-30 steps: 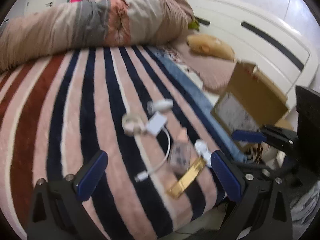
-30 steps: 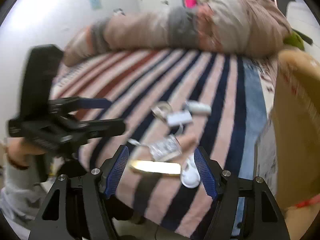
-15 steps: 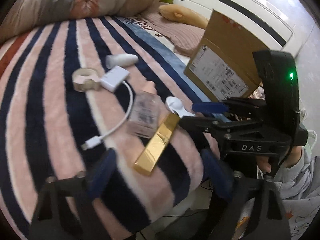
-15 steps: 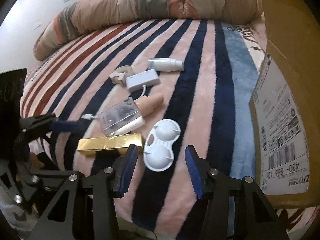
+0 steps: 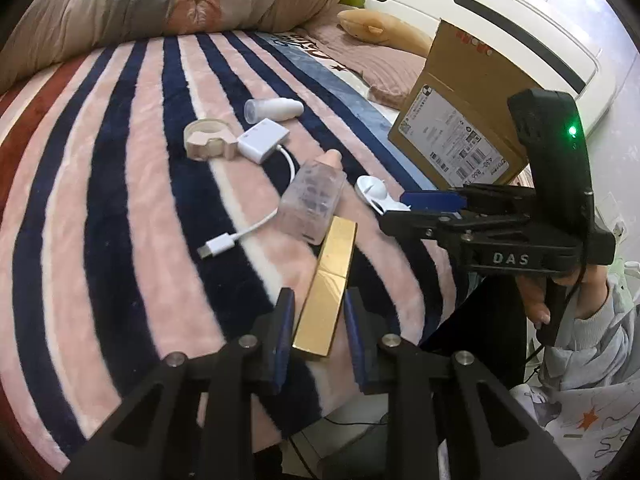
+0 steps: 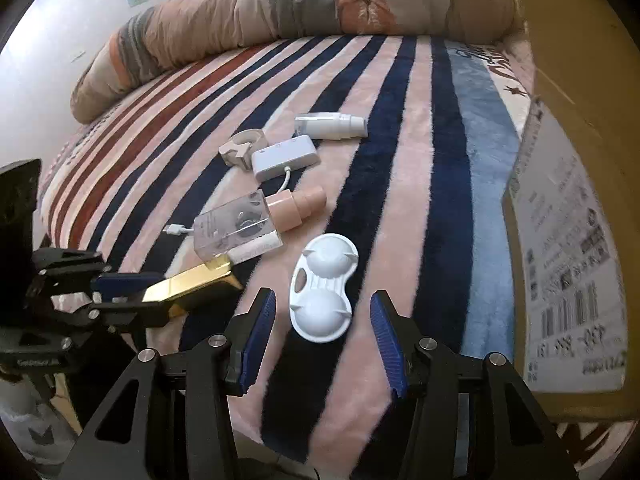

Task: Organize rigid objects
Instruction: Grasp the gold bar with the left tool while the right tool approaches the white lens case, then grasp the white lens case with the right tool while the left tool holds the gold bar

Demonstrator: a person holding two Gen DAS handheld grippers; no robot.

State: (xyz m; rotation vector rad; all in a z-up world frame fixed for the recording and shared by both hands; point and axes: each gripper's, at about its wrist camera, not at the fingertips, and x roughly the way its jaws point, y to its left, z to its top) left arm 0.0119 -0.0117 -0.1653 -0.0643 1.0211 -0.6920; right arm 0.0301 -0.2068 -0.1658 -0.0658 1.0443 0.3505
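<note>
A gold bar-shaped box [image 5: 330, 288] lies on the striped blanket near the bed's edge. My left gripper [image 5: 319, 324] has closed around its near end; it also shows in the right wrist view [image 6: 192, 284]. My right gripper [image 6: 320, 320] is open, its pads either side of a white double-cup case [image 6: 322, 288], not touching it. Behind lie a clear bottle with a peach cap [image 6: 248, 226], a white adapter with cable [image 6: 286, 156], a white spray bottle [image 6: 330, 126] and a beige tape ring [image 6: 242, 146].
A cardboard box [image 6: 568, 240] stands at the right on the bed, close to my right gripper. A rolled quilt [image 6: 280, 12] lies across the back. A tan plush pillow [image 5: 380, 28] and the white headboard [image 5: 500, 24] are at the far right.
Both grippers moved in toward the objects. My left gripper narrowed from wide open onto the gold box's near end. My right gripper came closer around the white case.
</note>
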